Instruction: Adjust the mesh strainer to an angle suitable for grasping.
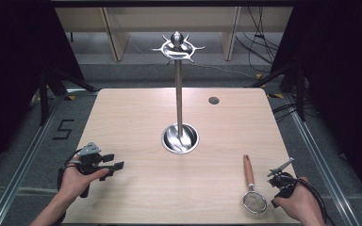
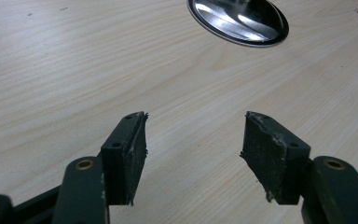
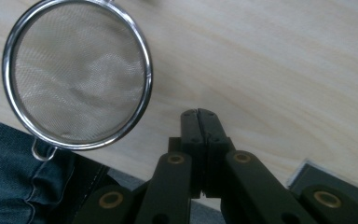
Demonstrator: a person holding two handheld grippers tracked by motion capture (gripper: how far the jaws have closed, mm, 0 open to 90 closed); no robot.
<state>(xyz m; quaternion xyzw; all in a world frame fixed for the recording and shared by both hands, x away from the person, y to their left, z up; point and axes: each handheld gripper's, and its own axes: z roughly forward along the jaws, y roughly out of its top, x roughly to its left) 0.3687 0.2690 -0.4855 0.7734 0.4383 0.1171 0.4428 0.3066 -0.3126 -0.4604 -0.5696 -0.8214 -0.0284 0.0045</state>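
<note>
Pale wood worktop (image 1: 136,117) stood on a grey floor between dark curtains, with shelving and loose cables behind it. At its left front corner the person's left hand (image 1: 78,179) held the left claw (image 1: 117,160) low over bare wood, its jaws spread wide and gripping nothing; in the left gripper view the left claw (image 2: 193,154) looked across empty grain toward the shiny round base (image 2: 238,21) of the hook stand. That hook stand (image 1: 178,84) rose upright from the middle of the worktop, its pole topped by a ring of curved hooks (image 1: 177,47), all of them bare, and its dished base (image 1: 180,139) held nothing. A small dark grommet (image 1: 213,100) sat in the wood toward the far right. Near the front right edge lay the strainer (image 1: 251,183), its long axis running roughly front to back: wooden handle (image 1: 248,170) pointing away toward the stand, mesh bowl (image 1: 255,202) nearest the person and empty. Just to its right the right hand (image 1: 301,202) held the right claw (image 1: 280,168), plainly the nearer of the two to the strainer, while the left one sat well apart across the worktop. Seen in the right gripper view, the right claw (image 3: 199,114) had its jaws pressed together with nothing between them, and the mesh bowl (image 3: 77,74) lay up and to their left, apart from them, with a small wire loop (image 3: 42,150) on its rim overhanging the worktop edge above a denim-clad leg (image 3: 14,186). Any pick-up would likely fall to the right claw, which would first have to open and swing left toward the handle
</note>
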